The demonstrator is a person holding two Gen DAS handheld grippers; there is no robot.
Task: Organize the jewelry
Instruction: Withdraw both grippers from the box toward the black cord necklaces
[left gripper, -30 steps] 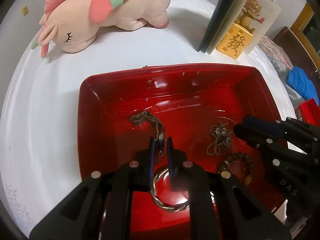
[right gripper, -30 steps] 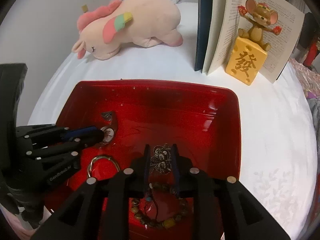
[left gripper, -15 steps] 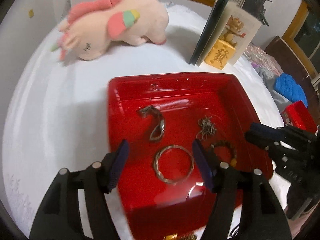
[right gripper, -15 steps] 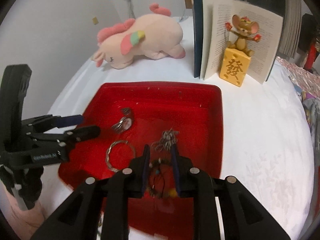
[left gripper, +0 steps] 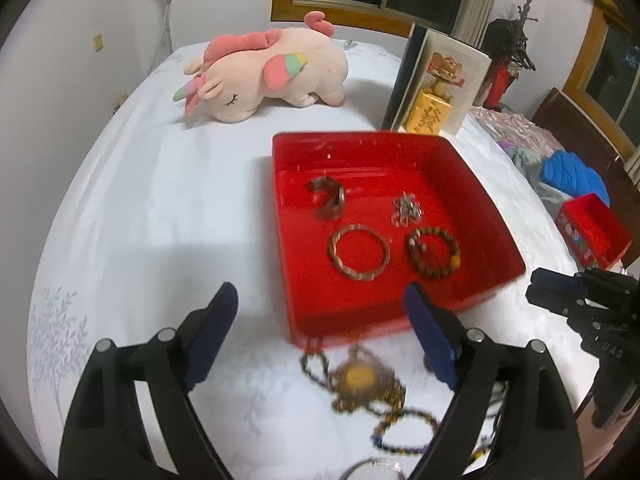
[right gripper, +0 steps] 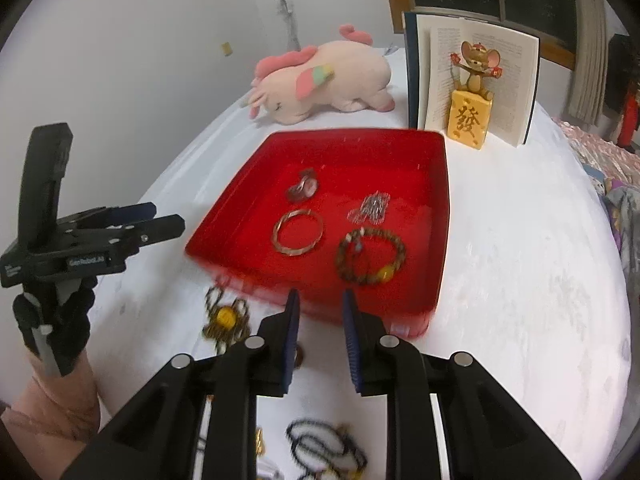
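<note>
Four pieces sit in the red tray (left gripper: 472, 184): a watch (left gripper: 328, 198) at the far left, a chain (left gripper: 406, 210) to its right, a twisted bangle (left gripper: 359, 254) and a beaded bracelet (left gripper: 433, 253) nearer. Both claws are empty. The left gripper (left gripper: 316, 336) is spread wide above the white cloth (left gripper: 160, 208); the right gripper (right gripper: 320, 344) has a narrow gap. More loose jewelry waits near the tray: a yellow-centred necklace (left gripper: 360, 380). Next, I'd judge, comes lowering onto that necklace and pinching its thin beads cleanly.
</note>
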